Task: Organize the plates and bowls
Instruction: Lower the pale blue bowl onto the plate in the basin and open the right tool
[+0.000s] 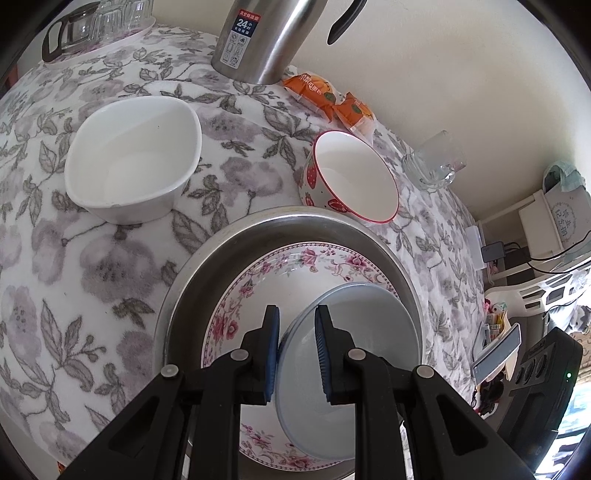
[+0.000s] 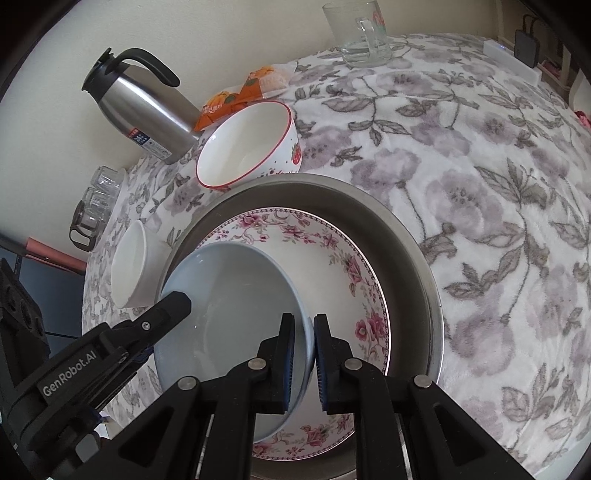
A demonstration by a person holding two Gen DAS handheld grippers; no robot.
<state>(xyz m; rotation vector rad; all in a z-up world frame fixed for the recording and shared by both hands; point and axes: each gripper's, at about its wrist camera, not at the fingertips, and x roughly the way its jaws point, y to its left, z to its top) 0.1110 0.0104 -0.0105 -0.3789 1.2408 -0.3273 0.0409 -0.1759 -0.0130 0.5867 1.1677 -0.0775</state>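
Note:
A pale blue bowl [image 1: 362, 325] [image 2: 236, 295] rests tilted on a pink-flowered plate [image 1: 295, 266] [image 2: 332, 251] inside a round steel basin [image 1: 207, 266] [image 2: 417, 258]. My left gripper [image 1: 297, 310] is shut on the bowl's rim, one pad outside and one inside. My right gripper [image 2: 304, 316] is shut on the opposite rim in the same way. In the right wrist view a finger [image 2: 166, 306] of the left gripper shows at the bowl's left edge. A white squarish bowl [image 1: 133, 158] [image 2: 131, 266] and a strawberry-patterned bowl [image 1: 354, 177] [image 2: 247, 144] stand on the floral cloth beside the basin.
A steel thermos [image 1: 266, 37] [image 2: 140, 107] and orange snack packets [image 1: 321, 92] stand by the wall. A glass mug [image 1: 432, 162] [image 2: 362, 37] sits near the table's edge. A tray of glasses [image 1: 103, 22] occupies the far corner. Cluttered shelves [image 1: 535, 240] lie beyond the table.

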